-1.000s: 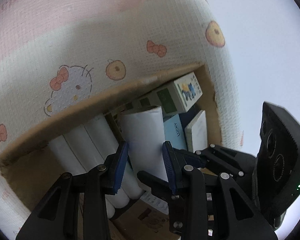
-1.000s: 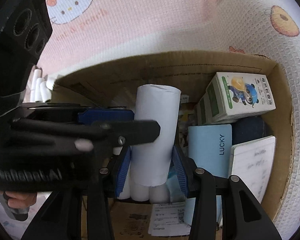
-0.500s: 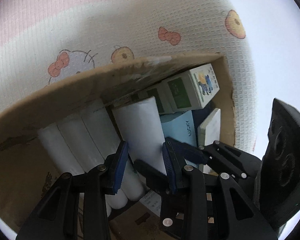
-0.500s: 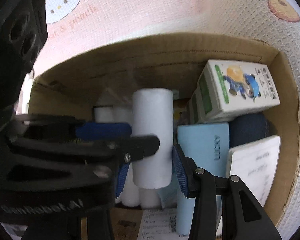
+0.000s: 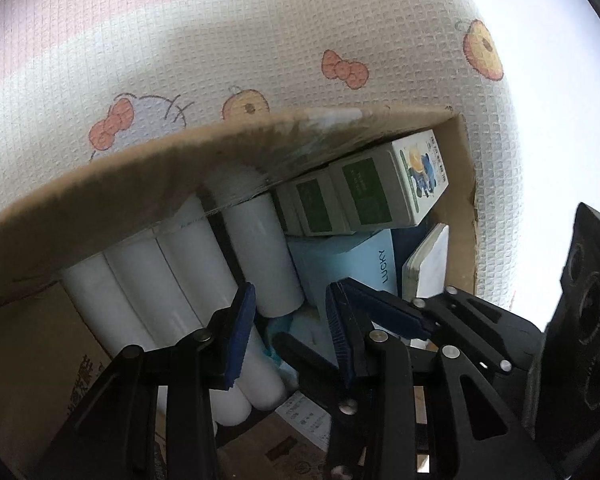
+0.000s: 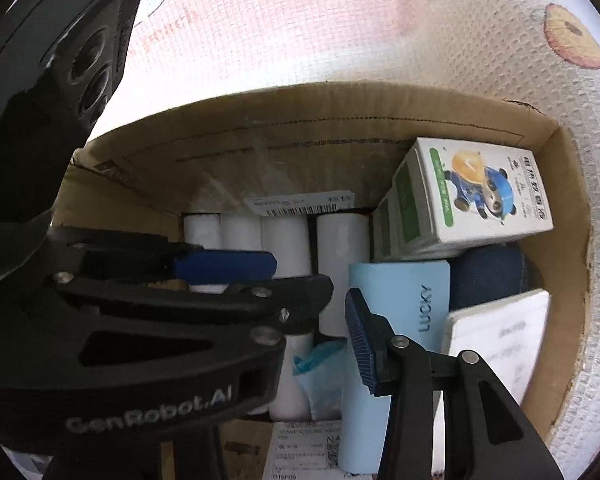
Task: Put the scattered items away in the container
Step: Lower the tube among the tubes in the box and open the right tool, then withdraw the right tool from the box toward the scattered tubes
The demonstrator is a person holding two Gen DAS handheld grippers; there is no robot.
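Two hand-held grippers work over an open brown cardboard box [image 6: 572, 264] that sits on a pale waffle-textured mat [image 5: 260, 40] printed with cartoon cats, pink bows and oranges. At far left in the right wrist view, the left gripper [image 5: 290, 332] reaches in across the box, its blue-padded fingers [image 5: 240, 332] apart and clamped on nothing. Beyond it a row of white cylindrical rolls [image 6: 240, 232] lies side by side against the box's far wall, under a barcode label [image 6: 300, 204]. Just right of that row, a further white paper roll [image 6: 342, 264] lies inside the box, and the right gripper [image 6: 304, 336] is clamped on its near end; one blue pad presses its side, while the other finger is hidden behind the left gripper in that view. Next comes a light-blue rectangular box [image 6: 400, 292] marked LUCKY, touching the roll. Above it rest white-and-green cartons [image 6: 480, 196] bearing a cartoon panda. Farthest right, a dark blue soft object [image 6: 488, 276] and a white flat pad [image 6: 500, 340] fill the corner.
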